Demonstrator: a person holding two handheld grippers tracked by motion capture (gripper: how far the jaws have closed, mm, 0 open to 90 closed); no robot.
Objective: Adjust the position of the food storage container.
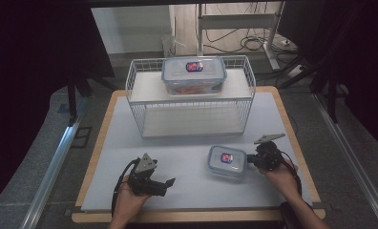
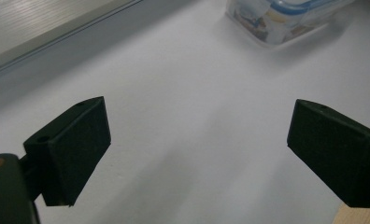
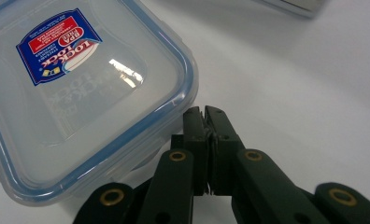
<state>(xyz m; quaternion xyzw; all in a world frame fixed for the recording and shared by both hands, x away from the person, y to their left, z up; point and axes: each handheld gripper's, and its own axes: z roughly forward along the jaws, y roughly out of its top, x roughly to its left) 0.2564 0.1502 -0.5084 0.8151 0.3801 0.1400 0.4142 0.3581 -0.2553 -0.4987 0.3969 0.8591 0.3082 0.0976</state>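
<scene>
Now, the white table (image 1: pixel 187 191) spreads under everything, its wooden edge showing at the sides, and at its far end stands the wire rack (image 1: pixel 191 95) with a large lidded container (image 1: pixel 194 75) on its upper shelf. Nearer to me, on the bare tabletop and well apart from the rack, lies the small container (image 1: pixel 227 162), a clear box with a blue-sealed lid and a red and blue sticker on top. Its long axis runs roughly across the table, from my left to my right. My right gripper (image 1: pixel 250 161) is by far the nearer one: it sits just beside the box's right end, pointing left at it. In the right gripper view the jaws are pressed flat together with nothing between them, and the tips of that right gripper (image 3: pixel 205 112) stand just under the corner of the small container (image 3: pixel 80 93), at its side wall below the lid's rim; whether they actually touch the plastic I cannot tell. My left gripper (image 1: pixel 170 182) rests low on the left half of the table, well apart from the box, pointing right towards it. Its jaws stand wide open and empty, with only bare table between them, and the box's corner (image 2: pixel 276 18) shows far ahead. As I judge it, the closed right tips are placed to nudge the box leftward.
</scene>
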